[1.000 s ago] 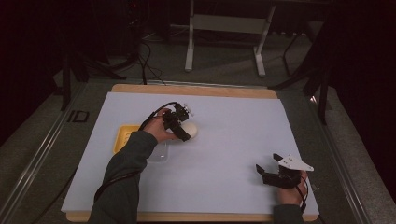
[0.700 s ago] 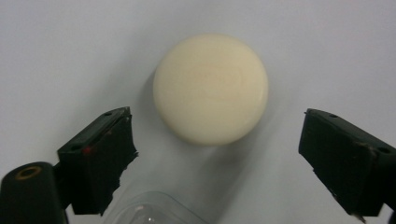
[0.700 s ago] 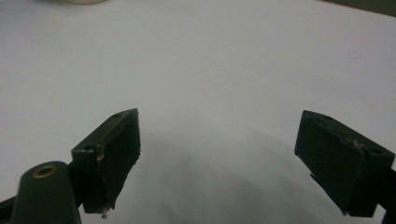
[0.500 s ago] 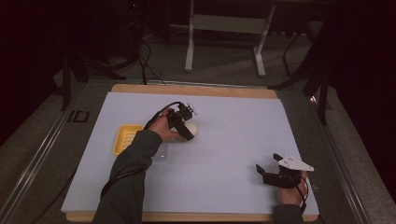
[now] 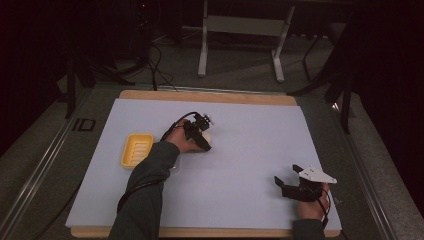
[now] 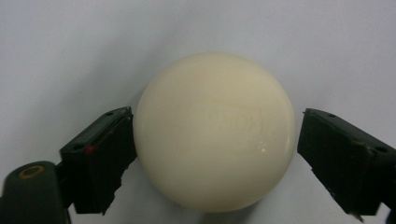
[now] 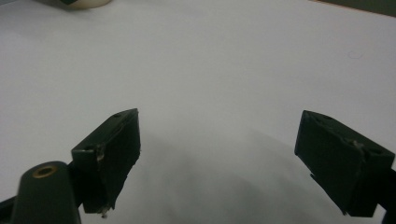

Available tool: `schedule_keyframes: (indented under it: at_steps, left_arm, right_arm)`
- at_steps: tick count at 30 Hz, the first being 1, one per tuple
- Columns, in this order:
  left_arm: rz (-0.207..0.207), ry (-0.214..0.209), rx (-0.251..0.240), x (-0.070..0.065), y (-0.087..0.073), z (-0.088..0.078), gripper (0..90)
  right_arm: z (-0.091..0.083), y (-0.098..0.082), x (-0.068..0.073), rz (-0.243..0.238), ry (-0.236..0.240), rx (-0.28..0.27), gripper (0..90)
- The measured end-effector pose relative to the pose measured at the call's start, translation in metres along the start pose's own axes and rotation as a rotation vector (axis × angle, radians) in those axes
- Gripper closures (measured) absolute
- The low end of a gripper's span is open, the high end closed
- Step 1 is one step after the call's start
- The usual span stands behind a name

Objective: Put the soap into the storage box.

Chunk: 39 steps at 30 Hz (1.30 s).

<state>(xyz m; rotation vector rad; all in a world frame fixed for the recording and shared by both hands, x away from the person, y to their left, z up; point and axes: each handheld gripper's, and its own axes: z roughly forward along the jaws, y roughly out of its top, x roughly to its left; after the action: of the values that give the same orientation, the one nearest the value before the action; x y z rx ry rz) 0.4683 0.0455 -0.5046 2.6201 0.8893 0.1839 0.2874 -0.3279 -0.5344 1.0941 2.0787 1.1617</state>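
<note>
White mat (image 5: 250, 150) — round cream soap (image 6: 215, 133)

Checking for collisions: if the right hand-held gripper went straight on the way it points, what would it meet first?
Likely nothing: ahead of the right hand-held gripper lies bare white table sheet. A cream object sits far off to the side, though depth is unclear.

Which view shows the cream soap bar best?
The left gripper view: the soap bar sits large and centred between the left gripper's open jaws, faint embossing visible. The high view shows a small pale patch beside that gripper. The right gripper view catches just a sliver at its top edge.
</note>
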Motion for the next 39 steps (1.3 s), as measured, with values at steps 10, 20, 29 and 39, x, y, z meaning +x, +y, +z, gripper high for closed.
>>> schedule_keyframes:
  at_steps: [10,20,29,39]
  left_arm:
    - [0.006,0.039,0.022,-0.003,0.006,0.007,17.4]
    - [0.007,0.031,0.044,-0.005,0.000,0.004,22.9]
    - [0.071,0.017,0.101,-0.014,-0.021,-0.008,22.9]
    - [0.170,-0.021,0.189,-0.026,-0.032,-0.015,22.9]
  right_arm:
    - [0.000,0.000,0.000,0.001,0.000,-0.002,14.2]
    - [0.000,0.000,0.000,0.001,0.002,-0.002,14.2]
    - [0.000,0.000,0.000,-0.004,-0.002,0.004,14.2]
    - [0.000,0.000,0.001,-0.007,-0.003,0.005,14.2]
